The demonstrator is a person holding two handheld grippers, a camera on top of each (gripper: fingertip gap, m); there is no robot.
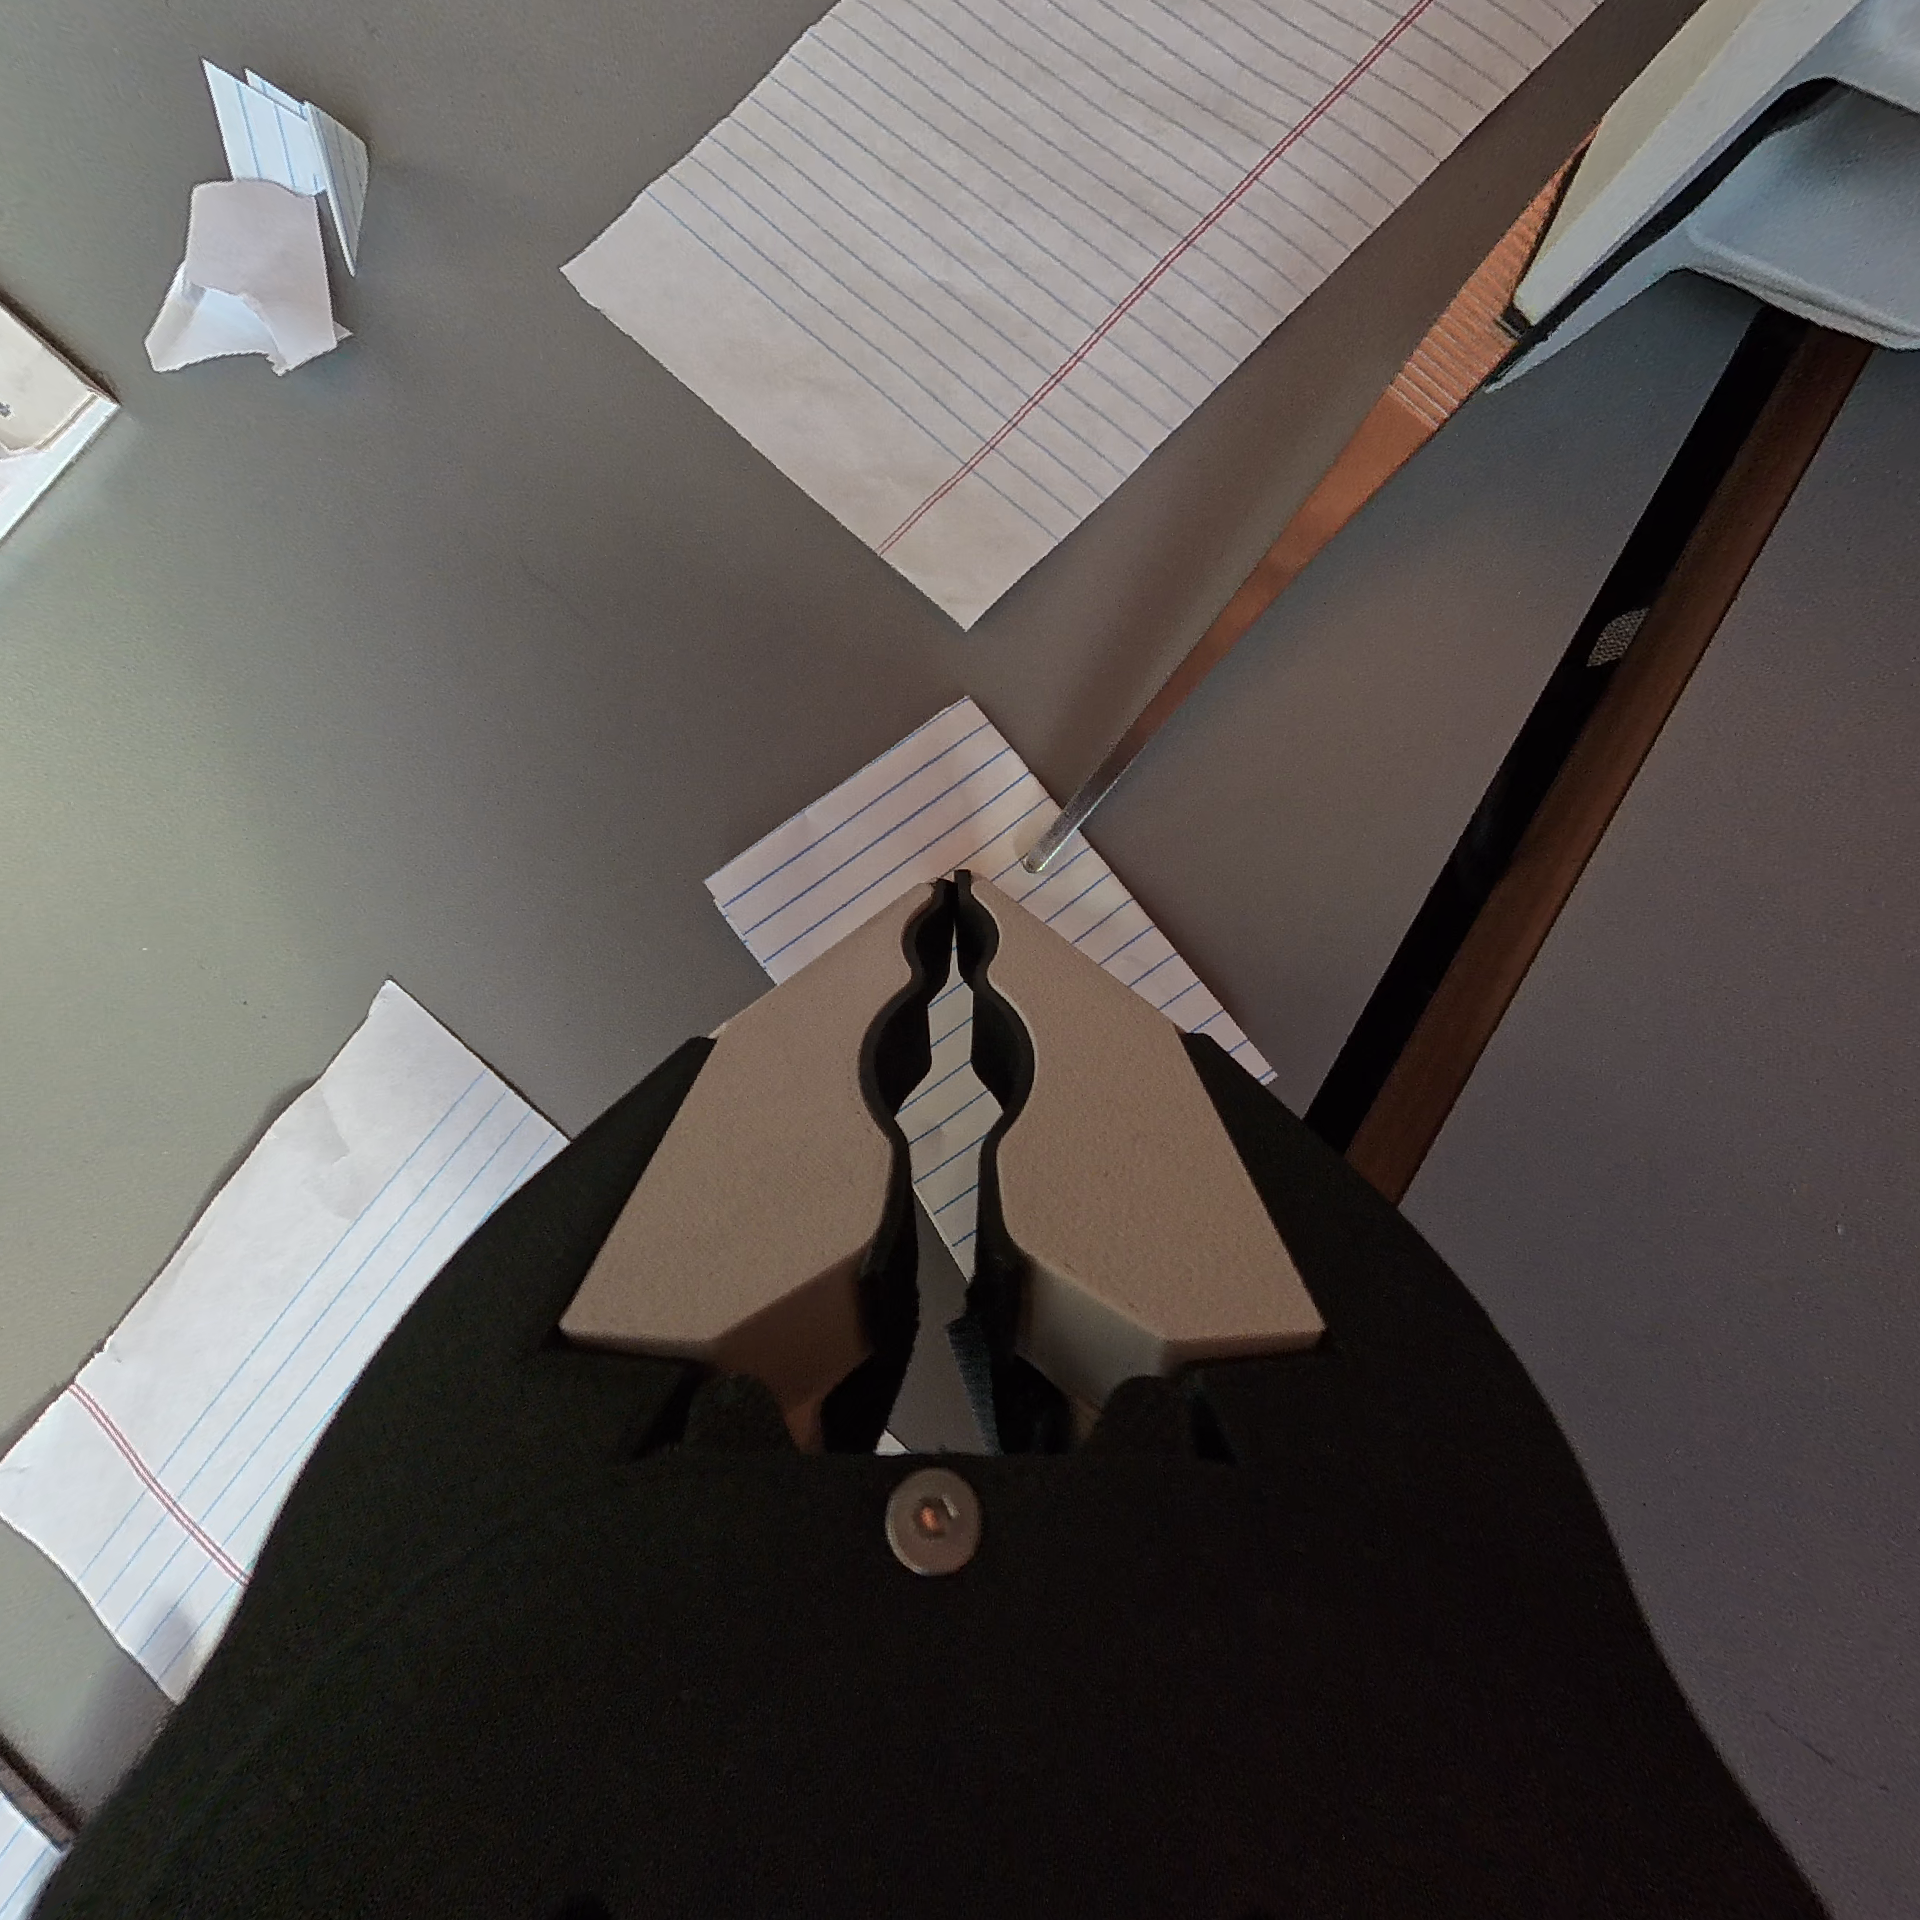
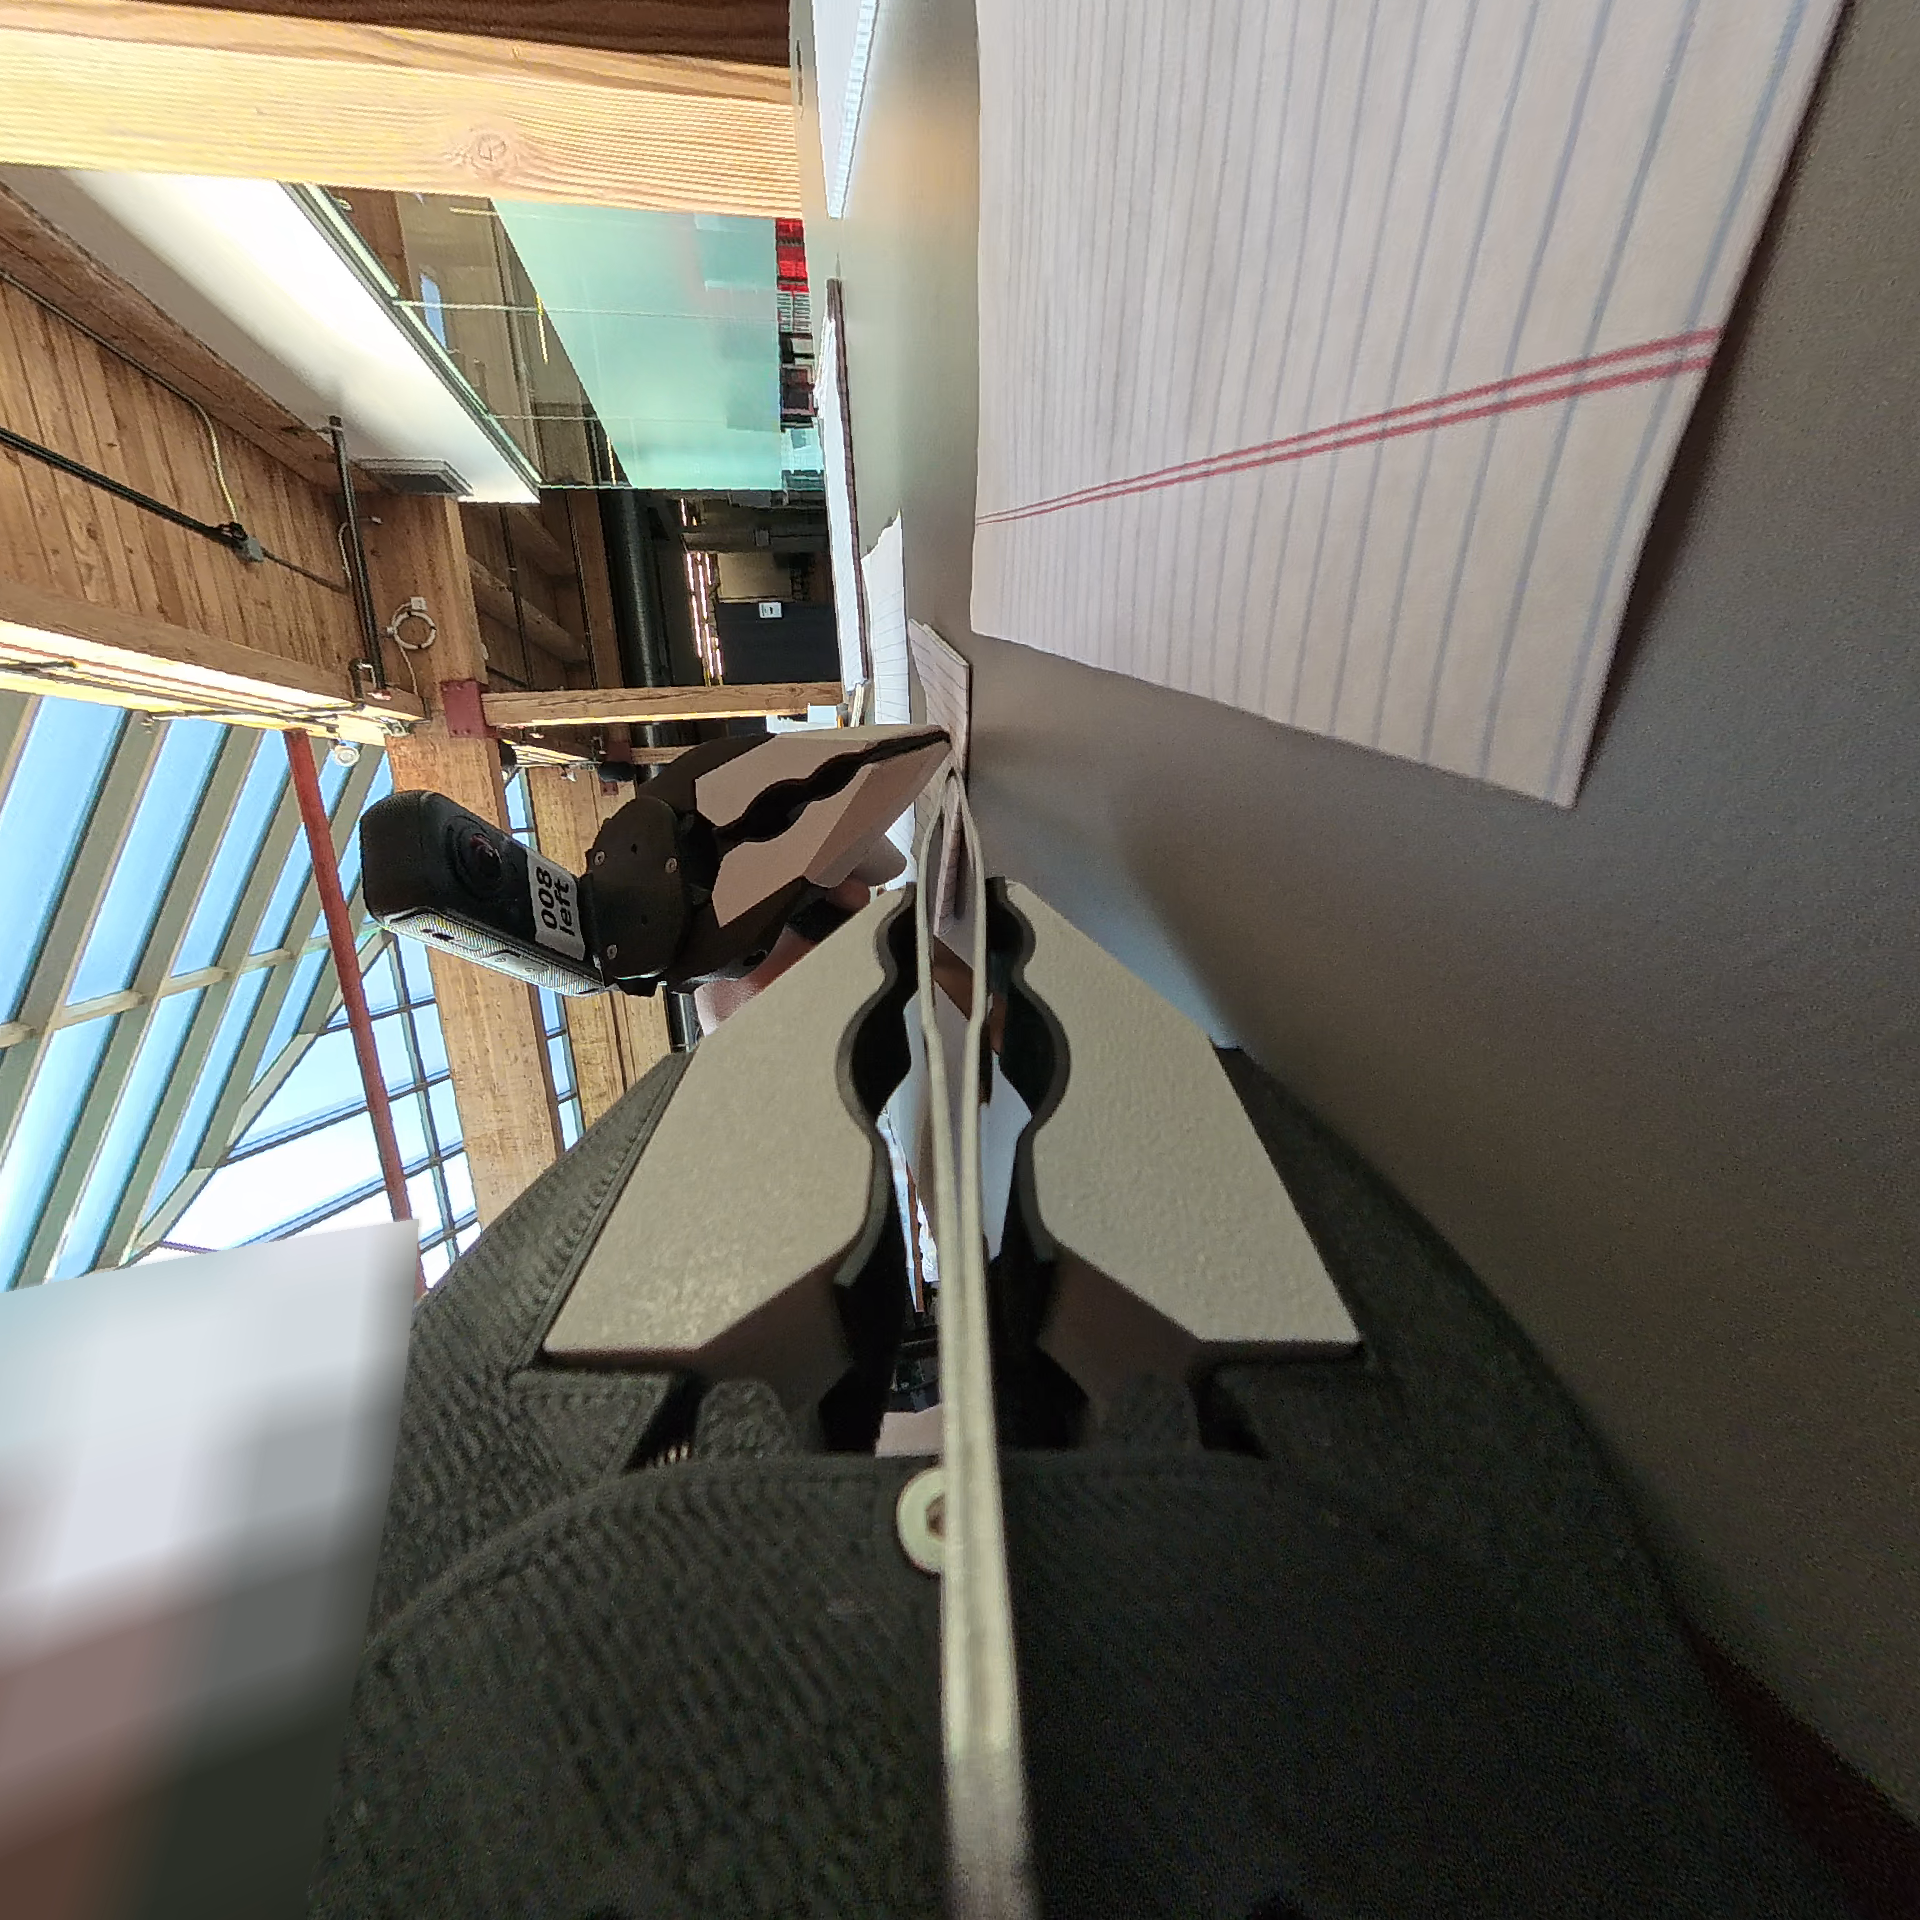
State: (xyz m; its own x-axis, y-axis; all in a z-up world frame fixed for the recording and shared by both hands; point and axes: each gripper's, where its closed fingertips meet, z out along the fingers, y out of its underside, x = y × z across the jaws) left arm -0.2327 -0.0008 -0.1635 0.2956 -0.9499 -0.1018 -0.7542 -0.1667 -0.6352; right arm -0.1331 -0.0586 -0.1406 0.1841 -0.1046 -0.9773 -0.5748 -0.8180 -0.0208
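Tweezers (image 2: pixel 961 1143) of slim silver metal sit clamped between the beige fingers of our right gripper (image 2: pixel 951 894). Its jaws are pressed in on the two arms, which bow apart between them and draw nearly together at the far point. In the left wrist view that point rests on a small slip of white lined paper (image 1: pixel 935 790), just beside our left gripper (image 1: pixel 956 883). The left gripper's jaws are pressed together at the tips, which come down onto the same slip. We cannot tell whether any paper is caught between them. The slip lies flat on the matte grey tabletop (image 1: pixel 364 675), roughly at the middle of the left view. We judge that the left tips should bear straight down and lightly, so the slip neither slides nor buckles under the tweezers. The right gripper should keep its squeeze even, so the arms do not twist. Farther out lies a large sheet of white lined paper with a red margin (image 1: pixel 1039 260), well apart from the slip. A torn lined strip (image 1: pixel 260 1299) lies to the near left, and crumpled white paper scraps (image 1: pixel 260 281) lie at the far left.
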